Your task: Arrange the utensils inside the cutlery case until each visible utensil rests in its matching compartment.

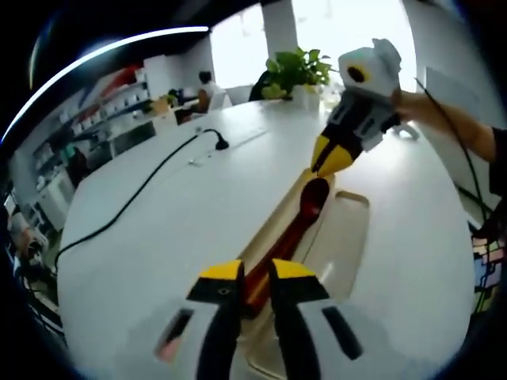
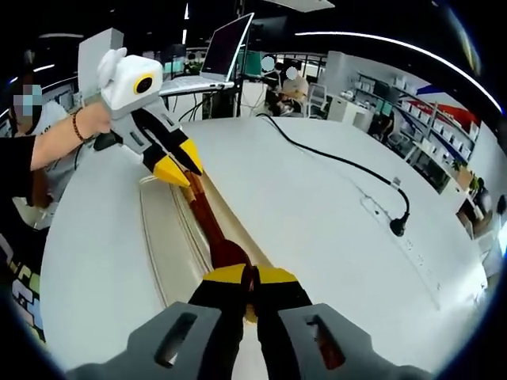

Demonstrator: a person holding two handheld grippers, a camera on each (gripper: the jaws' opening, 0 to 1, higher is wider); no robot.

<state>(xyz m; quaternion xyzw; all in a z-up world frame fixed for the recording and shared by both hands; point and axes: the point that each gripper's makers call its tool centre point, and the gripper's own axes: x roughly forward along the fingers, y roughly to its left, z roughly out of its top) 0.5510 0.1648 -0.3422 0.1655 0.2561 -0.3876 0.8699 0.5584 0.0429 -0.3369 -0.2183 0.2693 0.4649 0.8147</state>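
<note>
Left gripper view: a long reddish-brown wooden spoon (image 1: 297, 218) lies lengthwise in a pale cream, long, shallow cutlery case (image 1: 348, 229) on a round white table (image 1: 158, 214). Its long axis runs along the case, handle toward the left gripper (image 1: 255, 279), oval bowl at the far end by the right gripper (image 1: 329, 166). The left gripper's yellow-tipped black jaws are clenched on the handle end. The right gripper's jaws are drawn together on the bowl end. The case holds narrow parallel compartments with rounded corners; the spoon sits in one near the case's edge, the wide compartment beside it bare. A black cable with plug (image 1: 142, 190) crosses the table; a green potted plant (image 1: 297, 71) stands at the far edge.

Right gripper view: the spoon (image 2: 212, 229) runs away from the right gripper (image 2: 252, 279), whose jaws clamp its glossy bowl, up to the left gripper (image 2: 178, 166), held by a hand (image 2: 91, 119). The case (image 2: 170, 245) shows smooth ribbed dividers. An open laptop (image 2: 214, 55) sits beyond the table (image 2: 317, 222).
</note>
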